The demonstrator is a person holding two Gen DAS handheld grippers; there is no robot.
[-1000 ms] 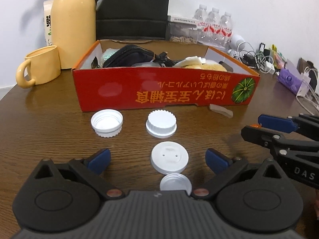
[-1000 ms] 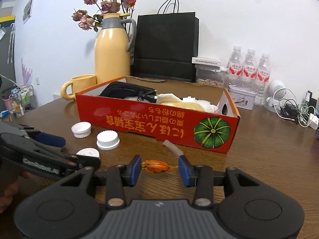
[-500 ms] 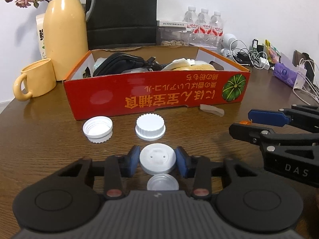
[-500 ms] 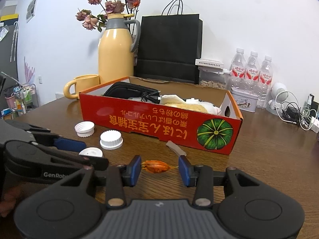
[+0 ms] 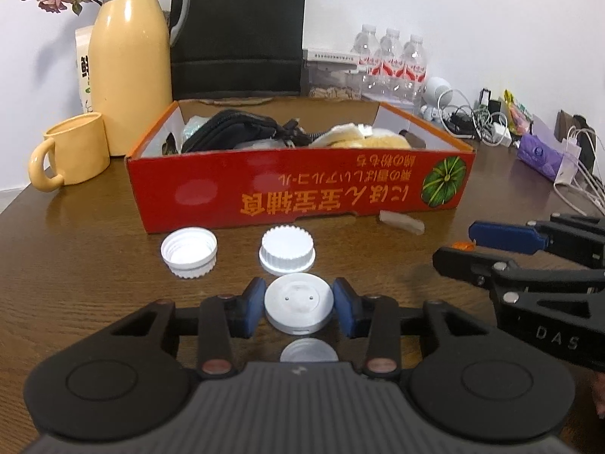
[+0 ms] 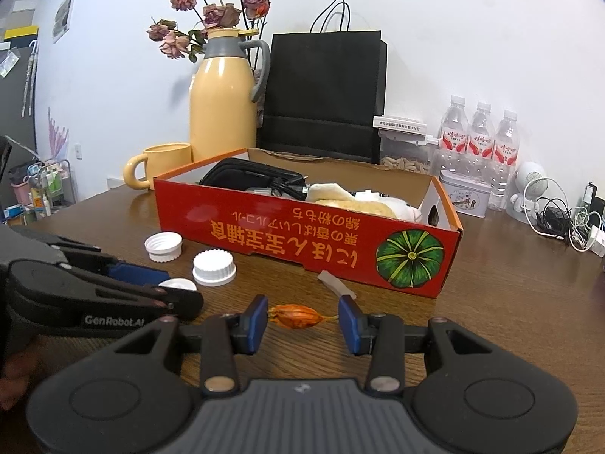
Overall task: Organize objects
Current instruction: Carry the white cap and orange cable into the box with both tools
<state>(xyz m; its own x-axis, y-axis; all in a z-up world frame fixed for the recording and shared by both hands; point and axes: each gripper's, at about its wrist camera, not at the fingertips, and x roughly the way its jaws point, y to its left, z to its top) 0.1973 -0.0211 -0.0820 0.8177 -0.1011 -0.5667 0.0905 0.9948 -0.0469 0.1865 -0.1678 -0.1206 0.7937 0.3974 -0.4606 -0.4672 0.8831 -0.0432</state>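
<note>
The flat white lid (image 5: 298, 308) sits between the blue pads of the left tool (image 5: 298, 308), which have just been closing; both pads now seem to touch its rim, so I judge it is gripped, low over the desk (image 5: 75, 265). The step in hand seems to be the pick-up of this lid. The next move, I think, calls for a lift and a carry toward 12 o'clock, over the front wall of the red box (image 5: 298, 193), then a release inside.

Just at 12 o'clock from the lid stands a ribbed white cap (image 5: 286, 250), and at 10 o'clock an upturned white cap (image 5: 189, 251). At 6 o'clock, half hidden by the tool body, lies another pale round lid (image 5: 308, 350). A small pale piece (image 5: 401, 222) lies at the foot of the box at 2 o'clock.

The right tool (image 6: 302, 319) is partly open around an orange dried pod (image 6: 297, 317); the left pad looks to touch its end, and the right pad stands apart from the stem tip, so I see no firm grip.

The box is already crowded with a black pouch (image 5: 230, 132) and cables, so free room is small. The ribbed cap lies right on the way forward.
</note>
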